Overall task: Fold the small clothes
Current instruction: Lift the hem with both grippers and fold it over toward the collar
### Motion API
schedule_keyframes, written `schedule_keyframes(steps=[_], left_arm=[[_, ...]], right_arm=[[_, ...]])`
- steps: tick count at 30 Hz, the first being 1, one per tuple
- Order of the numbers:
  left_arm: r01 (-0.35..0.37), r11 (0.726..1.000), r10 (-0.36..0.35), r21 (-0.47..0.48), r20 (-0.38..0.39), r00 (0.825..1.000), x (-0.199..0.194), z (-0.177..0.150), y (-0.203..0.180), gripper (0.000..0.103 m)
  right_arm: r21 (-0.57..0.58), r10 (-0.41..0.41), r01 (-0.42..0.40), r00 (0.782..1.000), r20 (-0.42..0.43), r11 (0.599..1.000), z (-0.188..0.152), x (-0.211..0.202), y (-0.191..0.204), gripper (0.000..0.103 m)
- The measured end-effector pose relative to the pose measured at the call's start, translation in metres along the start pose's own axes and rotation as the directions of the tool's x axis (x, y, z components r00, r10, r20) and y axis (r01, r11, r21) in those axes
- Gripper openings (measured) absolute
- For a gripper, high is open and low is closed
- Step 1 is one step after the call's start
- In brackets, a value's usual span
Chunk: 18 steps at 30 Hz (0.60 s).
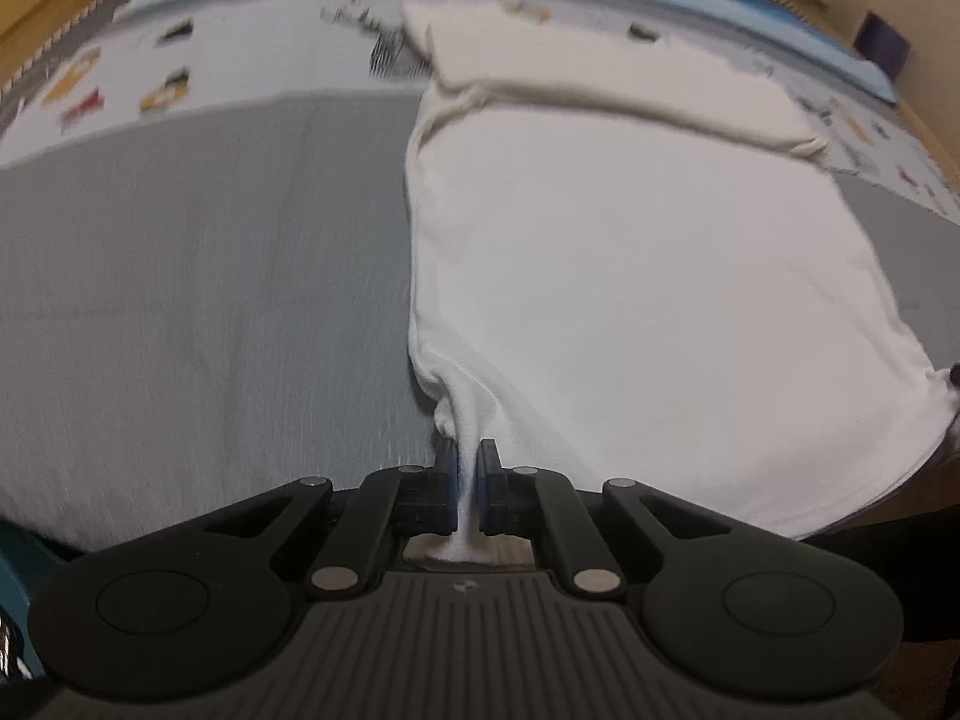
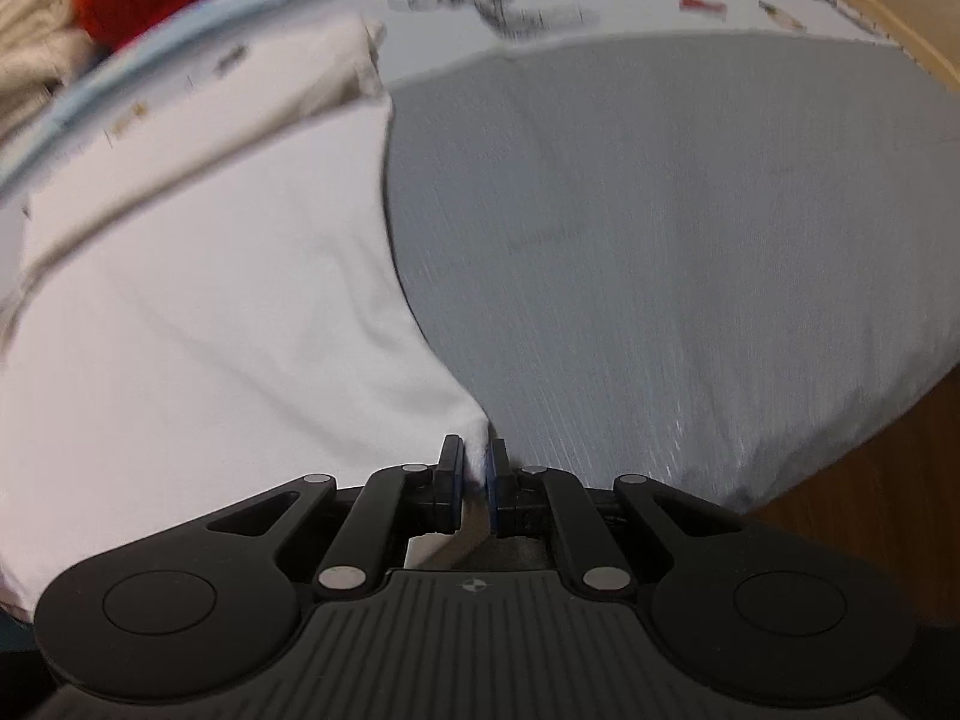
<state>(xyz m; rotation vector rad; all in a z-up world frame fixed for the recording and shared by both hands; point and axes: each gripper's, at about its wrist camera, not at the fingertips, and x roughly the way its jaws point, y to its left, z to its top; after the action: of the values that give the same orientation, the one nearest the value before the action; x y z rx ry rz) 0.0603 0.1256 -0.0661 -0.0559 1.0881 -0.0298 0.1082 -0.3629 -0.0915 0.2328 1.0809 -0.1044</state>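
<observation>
The white cotton garment (image 1: 630,276) lies spread flat on the grey fabric-covered surface (image 1: 198,276), its far end already doubled over into a thick band (the sleeves or top edge, it seems), so that the remaining body forms a neat panel ready for another fold. The left gripper (image 1: 468,480) is clamped on the near left corner of the cloth, a pinched ridge of fabric running between its blue pads. The right gripper (image 2: 478,480) is likewise closed on the near right corner, where the white edge meets the grey surface. Holding both near corners at once probably serves to keep the hem taut and level, so the near edge can be carried over toward the folded band without skewing.
</observation>
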Motion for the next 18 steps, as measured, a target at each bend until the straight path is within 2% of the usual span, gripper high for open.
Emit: schedule_keyframes(steps=[5, 11, 14, 16, 18], left_arm=[[0.022, 0.999, -0.024, 0.028, 0.087, 0.996, -0.034, 0.008, -0.002, 0.005], [0.076, 0.995, -0.086, 0.063, 0.178, 0.98, -0.101, 0.014, -0.001, 0.003], [0.128, 0.989, -0.141, 0.074, 0.203, 0.969, -0.143, 0.009, 0.006, 0.003], [0.187, 0.981, -0.195, 0.059, 0.224, 0.955, -0.173, 0.005, 0.014, 0.003], [0.211, 0.975, -0.22, 0.064, 0.247, 0.944, -0.199, 0.001, 0.018, 0.003]], right_arm=[[0.034, 0.063, -0.068, 0.989, 0.132, 0.997, 0.007, -0.033, -0.005, 0.006], [0.036, 0.17, -0.185, 0.95, 0.26, 0.982, 0.018, -0.092, -0.02, 0.006], [0.001, 0.228, -0.239, 0.928, 0.294, 0.971, 0.017, -0.125, -0.024, 0.006], [-0.029, 0.259, -0.264, 0.913, 0.314, 0.964, 0.012, -0.156, -0.03, 0.006], [-0.04, 0.276, -0.279, 0.902, 0.331, 0.959, 0.006, -0.185, -0.037, 0.006]])
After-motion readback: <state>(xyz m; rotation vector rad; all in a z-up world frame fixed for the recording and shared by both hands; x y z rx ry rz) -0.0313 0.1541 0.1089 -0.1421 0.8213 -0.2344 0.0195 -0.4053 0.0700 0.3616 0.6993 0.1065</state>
